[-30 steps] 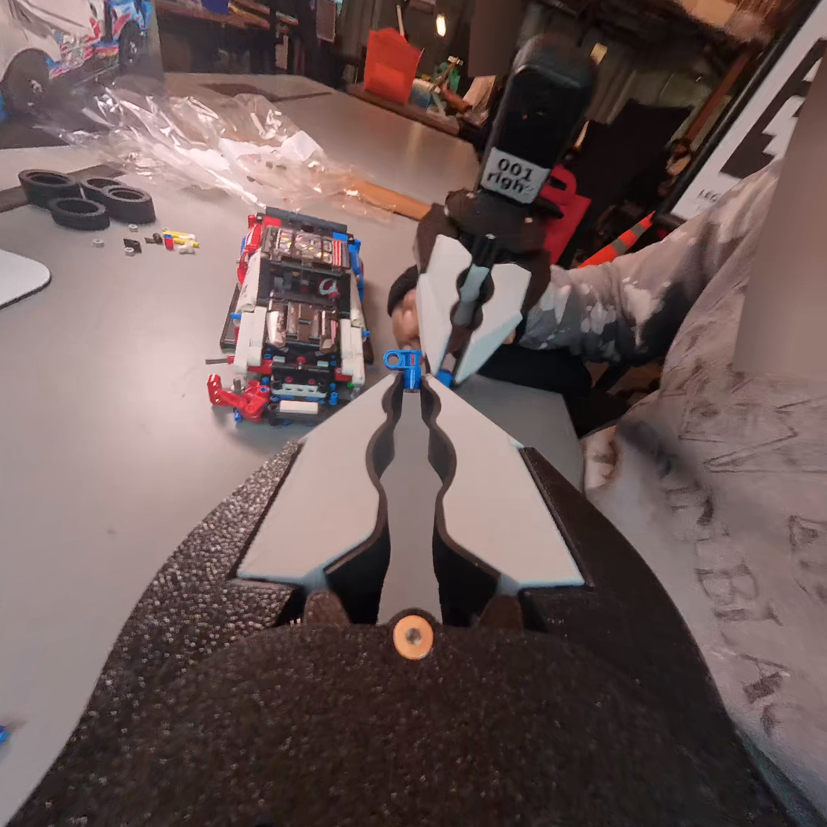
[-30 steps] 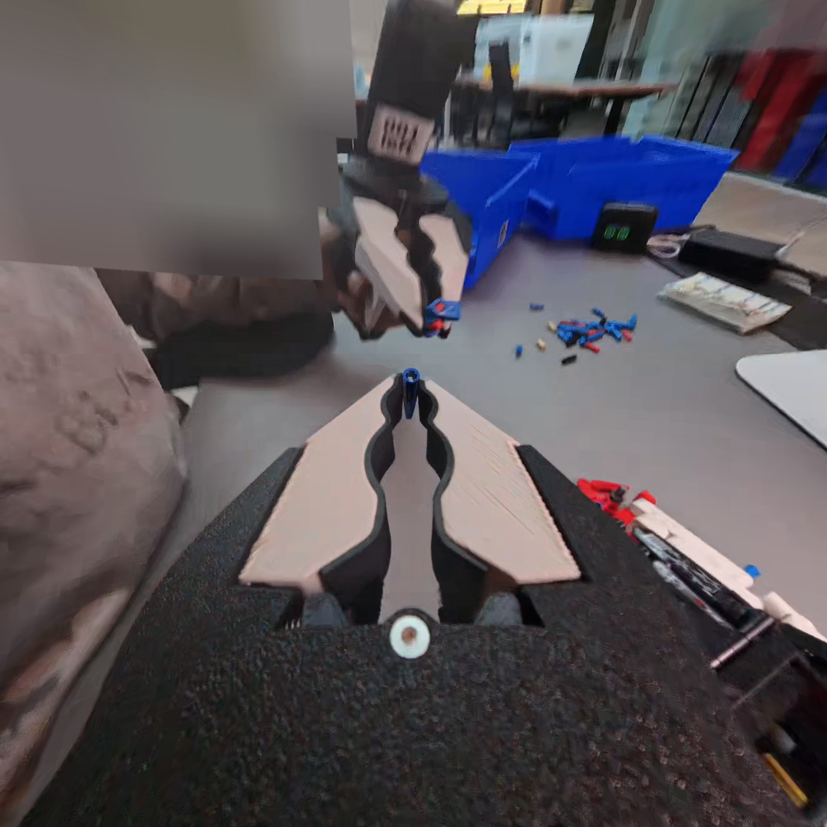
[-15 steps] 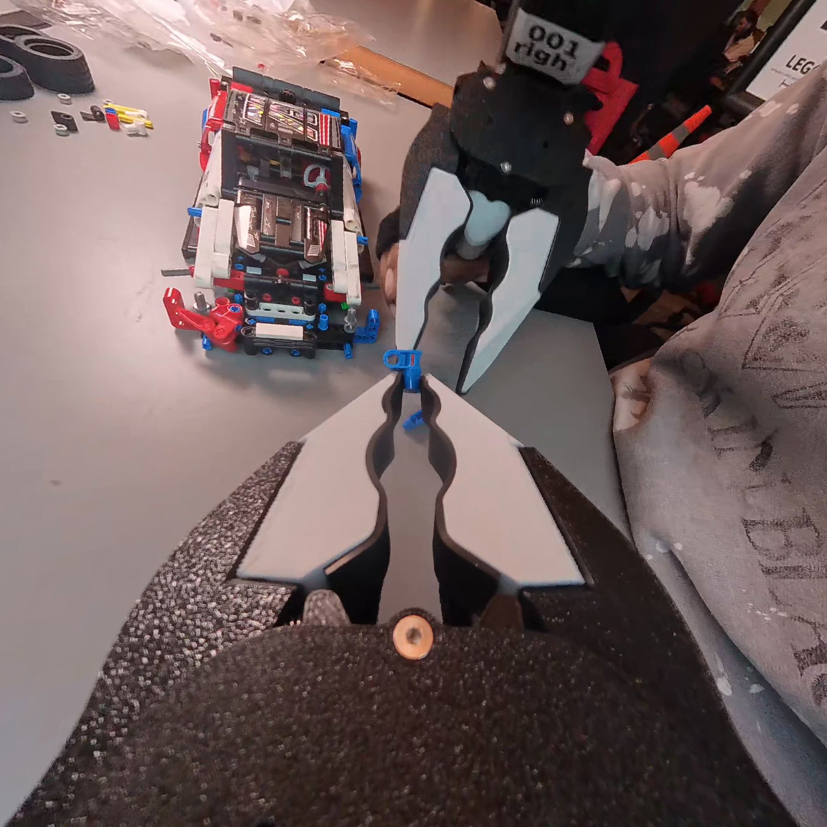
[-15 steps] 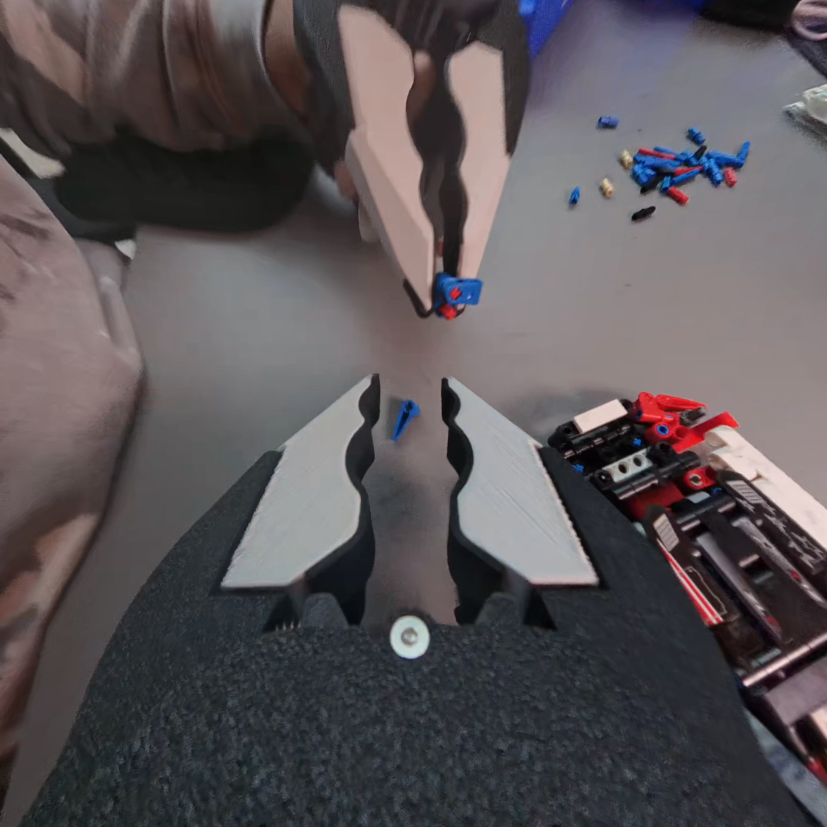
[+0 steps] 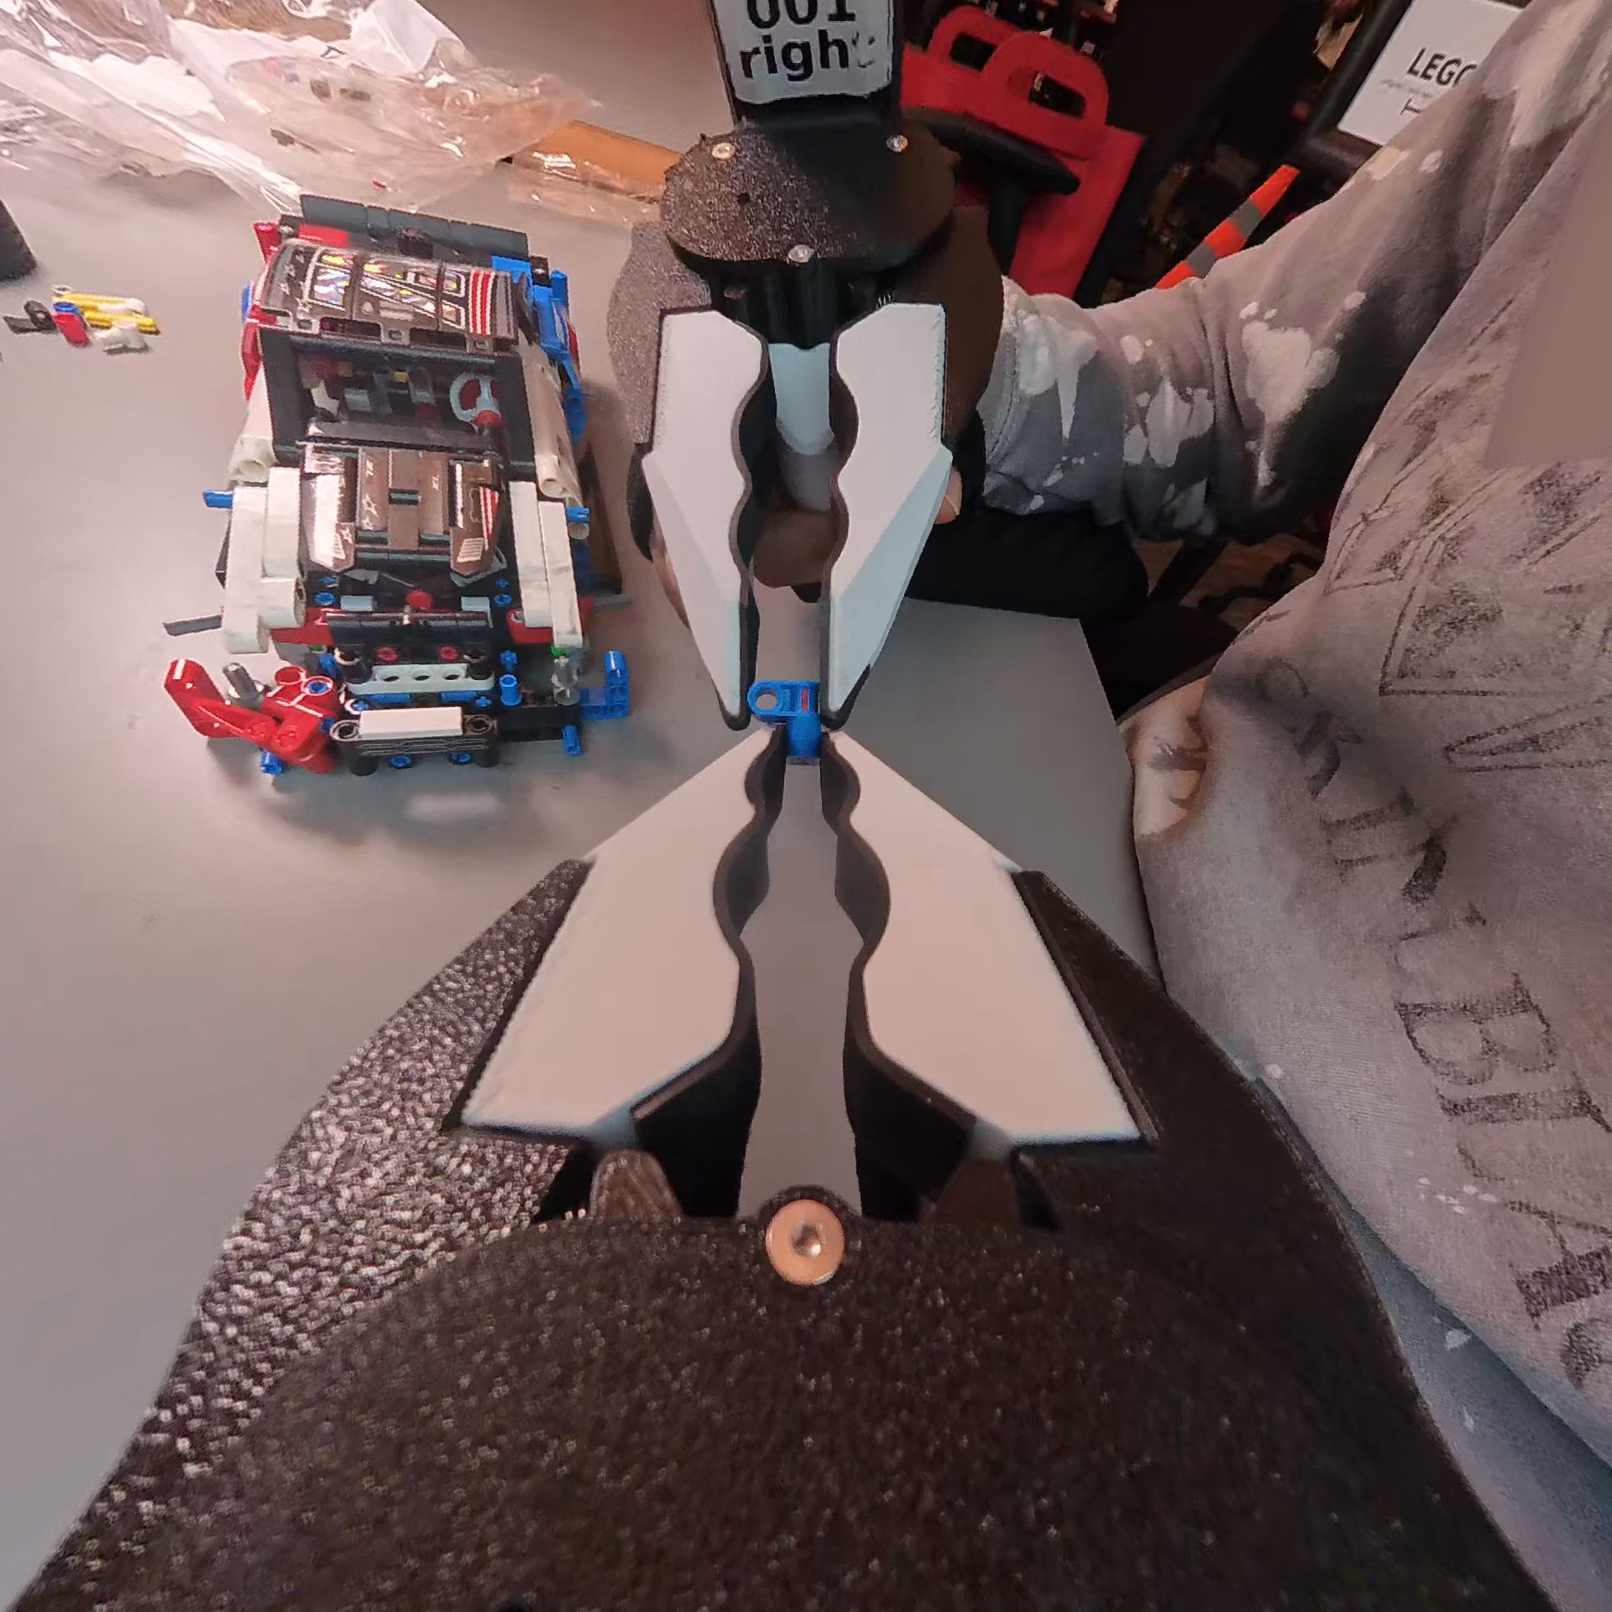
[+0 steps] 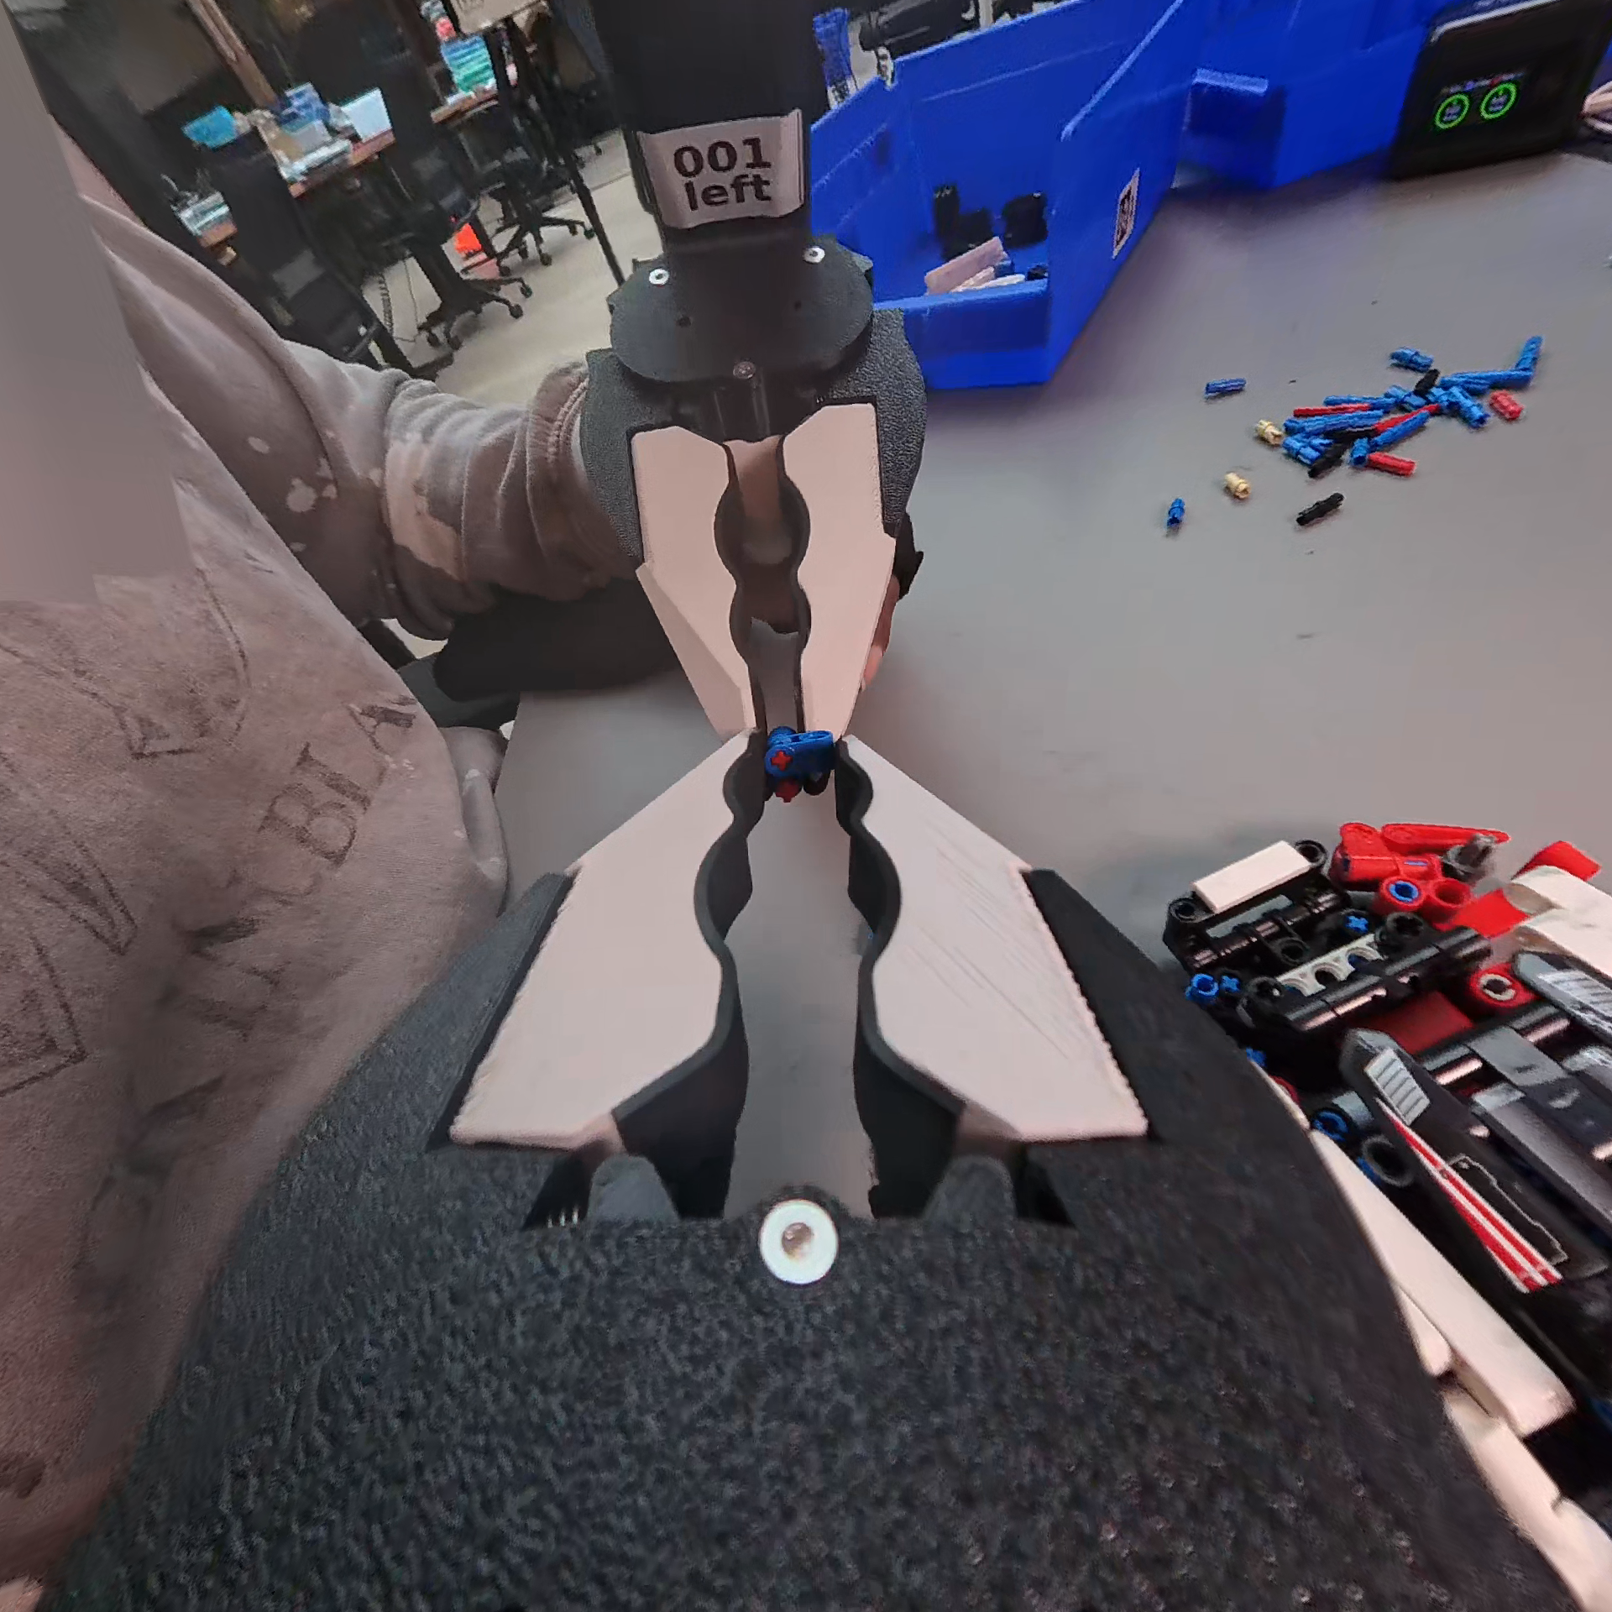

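Two grippers meet tip to tip over the near edge of the grey table, which ends just right of them beside the person's grey sleeve. Furthest left in the left wrist view lie small loose parts, with crumpled clear plastic behind them. Next comes the toy brick car, near the grippers but apart from them, with bare table between. The left gripper has its jaws drawn in on the stem of a small blue connector piece. The right gripper comes from the far side, its jaws narrow with their tips at either end of that same piece; whether they squeeze it or only bracket it I cannot tell.

In the right wrist view the sleeve fills the left. The right gripper and left gripper meet at the blue connector piece. Right of them is open table, then a scatter of blue, red and black pins before blue bins. The car sits at the lower right.
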Available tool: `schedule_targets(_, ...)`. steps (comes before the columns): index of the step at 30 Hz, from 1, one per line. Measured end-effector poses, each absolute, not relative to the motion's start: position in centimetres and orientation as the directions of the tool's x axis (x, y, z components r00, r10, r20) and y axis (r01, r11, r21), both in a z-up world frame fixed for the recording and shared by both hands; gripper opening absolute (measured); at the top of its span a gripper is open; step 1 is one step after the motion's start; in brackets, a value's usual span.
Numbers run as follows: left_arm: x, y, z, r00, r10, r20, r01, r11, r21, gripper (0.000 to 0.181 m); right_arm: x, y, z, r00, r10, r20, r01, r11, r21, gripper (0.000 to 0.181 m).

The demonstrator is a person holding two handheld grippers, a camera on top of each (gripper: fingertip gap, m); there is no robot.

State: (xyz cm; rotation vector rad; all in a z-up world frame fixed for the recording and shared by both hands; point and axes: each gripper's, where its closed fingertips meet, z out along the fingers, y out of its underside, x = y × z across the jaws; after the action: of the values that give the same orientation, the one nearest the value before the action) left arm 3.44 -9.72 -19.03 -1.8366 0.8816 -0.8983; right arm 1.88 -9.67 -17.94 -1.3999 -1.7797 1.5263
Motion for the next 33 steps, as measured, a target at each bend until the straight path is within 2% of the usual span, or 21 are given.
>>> schedule_targets(13, 2.8, -9.2, -14.6, 0.468, -0.822, 0.325, 0.051, -0.342, -0.938, 0.004, 2.1, -8.8, -14.1, -0.428, 0.869, -0.247, 0.256, -0.146, -0.956, 0.013)
schedule_targets(19, 2.8, -9.2, -14.0, 0.45, -0.824, 0.345, 0.092, -0.341, -0.936, 0.004, 2.3, -8.8, -13.9, -0.433, 0.87, -0.235, 0.236, -0.143, -0.961, 0.013)
schedule_targets(22, 3.0, -9.3, -14.2, 0.443, -0.828, 0.344, 0.083, -0.344, -0.935, 0.004, 2.5, -8.8, -14.0, -0.434, 0.878, -0.204, 0.234, -0.109, -0.966, 0.013)
schedule_targets(25, 3.0, -9.6, -16.0, 0.471, -0.833, 0.289, -0.04, -0.348, -0.937, 0.006, 2.5, -9.0, -15.7, -0.408, 0.911, -0.061, 0.259, 0.051, -0.965, 0.013)
schedule_targets(28, 2.8, -9.9, -16.5, 0.466, -0.834, 0.294, -0.049, -0.356, -0.933, 0.013, 2.5, -9.1, -16.3, -0.396, 0.918, 0.007, 0.271, 0.124, -0.955, 0.013)
schedule_targets(33, 3.2, -10.2, -16.7, 0.447, -0.841, 0.304, -0.062, -0.368, -0.928, 0.006, 2.4, -9.9, -17.0, -0.424, 0.905, -0.034, 0.305, 0.107, -0.946, 0.014)
